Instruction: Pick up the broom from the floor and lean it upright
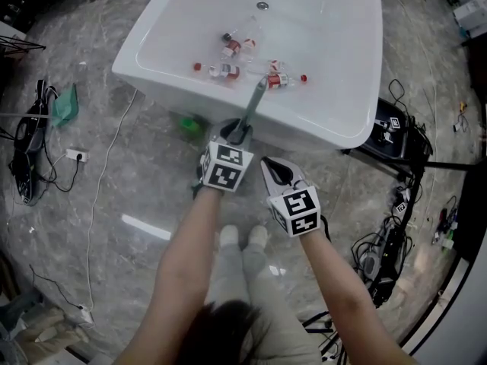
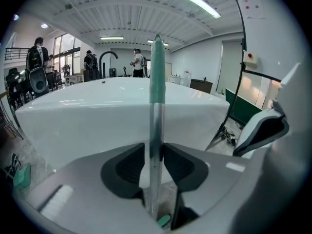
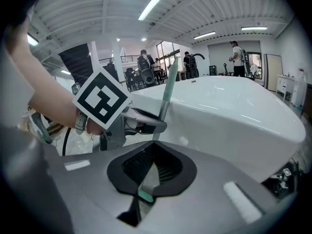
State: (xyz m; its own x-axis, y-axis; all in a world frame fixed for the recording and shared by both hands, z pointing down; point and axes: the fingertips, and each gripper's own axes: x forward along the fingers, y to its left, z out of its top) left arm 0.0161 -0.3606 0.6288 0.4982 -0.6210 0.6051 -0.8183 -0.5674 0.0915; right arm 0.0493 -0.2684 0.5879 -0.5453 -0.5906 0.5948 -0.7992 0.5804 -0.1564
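now left gripper (image 2: 154, 150) jaws are opening round broom handle (image 2: 157, 77).

The floor (image 1: 144, 204) is grey, shiny stone. A big white tub (image 1: 319, 44) stands on it. Black cables (image 1: 384, 242) lie on the floor at both sides. Long lights (image 2: 197, 3) shine on the white ceiling (image 2: 122, 13). Windows (image 2: 66, 48) are far back.

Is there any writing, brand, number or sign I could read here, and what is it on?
No text can be read in any view.
Marker cubes: black-and-white square patterns, no letters.
Small bottles in the bathtub: red labels, print too small to read.
White wall panel: small red marks, too small to read.
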